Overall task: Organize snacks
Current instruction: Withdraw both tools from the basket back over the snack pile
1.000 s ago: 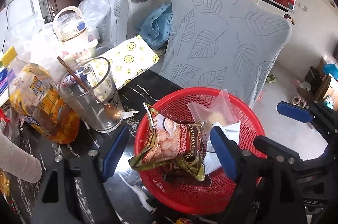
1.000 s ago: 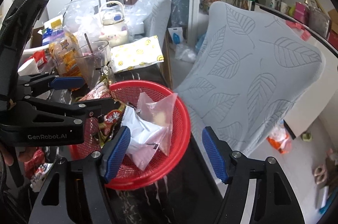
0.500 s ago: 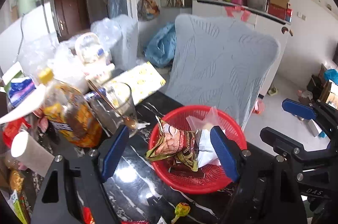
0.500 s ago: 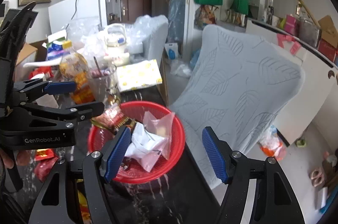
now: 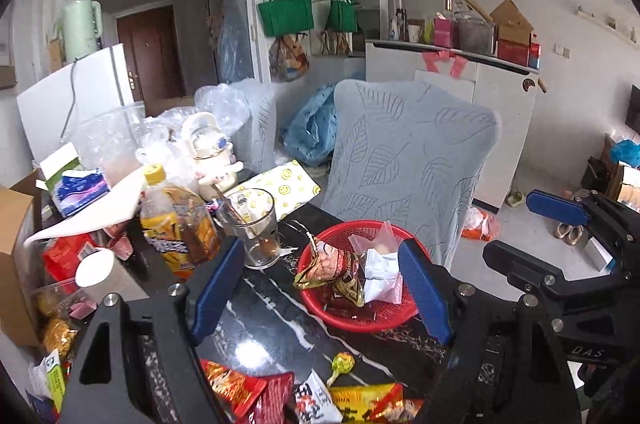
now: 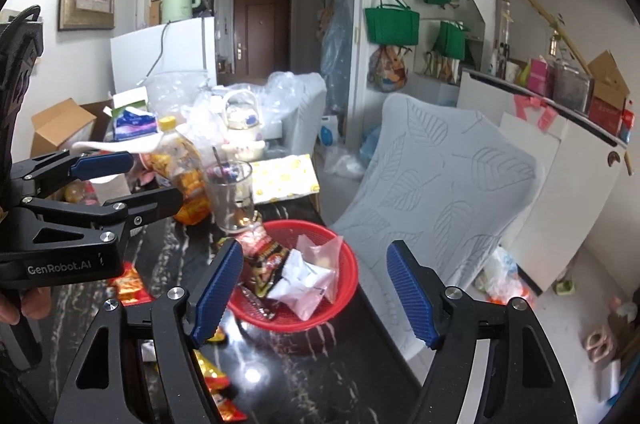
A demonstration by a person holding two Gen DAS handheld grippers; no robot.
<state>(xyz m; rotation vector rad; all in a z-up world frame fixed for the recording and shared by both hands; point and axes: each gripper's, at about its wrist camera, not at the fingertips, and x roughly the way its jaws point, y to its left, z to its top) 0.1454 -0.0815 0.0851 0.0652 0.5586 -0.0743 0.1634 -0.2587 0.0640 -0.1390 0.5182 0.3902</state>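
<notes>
1. Left gripper (image 5: 318,290) has its blue pads spread wide with nothing between them, hanging above the black marble table (image 5: 280,328). The right gripper (image 6: 312,294) is just as wide apart and empty too.
2. The red basket (image 5: 340,318) sits straight ahead of the left gripper, mostly framed between its pads. It holds a brown-and-gold snack bag (image 5: 332,266), a white packet (image 5: 378,264) and a clear zip bag (image 5: 380,236) standing up behind them.
3. From the right gripper, the same basket (image 6: 340,264) is ahead and toward its left pad (that pad overlaps the rim in this view).
4. More loose snacks (image 5: 256,392) lie below the left gripper at the near table edge: red and yellow wrappers, plus a lollipop (image 5: 342,364) just short of the basket.
5. Clutter ahead-left of the left gripper: a glass mug (image 5: 254,228) with a spoon in it, just beside the basket, then a yellow-capped drink bottle (image 5: 176,224), a tissue pack (image 5: 80,186) and a white cup (image 5: 98,272).
6. Behind the basket stands a grey leaf-print chair (image 5: 408,160), right up against the table's far side, and a smiley-face box (image 5: 280,186) lies past the mug.
7. Readable writing: "GenRobot.AI" on the left gripper's body (image 6: 60,268) seen from the right wrist, and "DAS" on the right gripper's body (image 5: 586,352). Snack labels are too small to read.
</notes>
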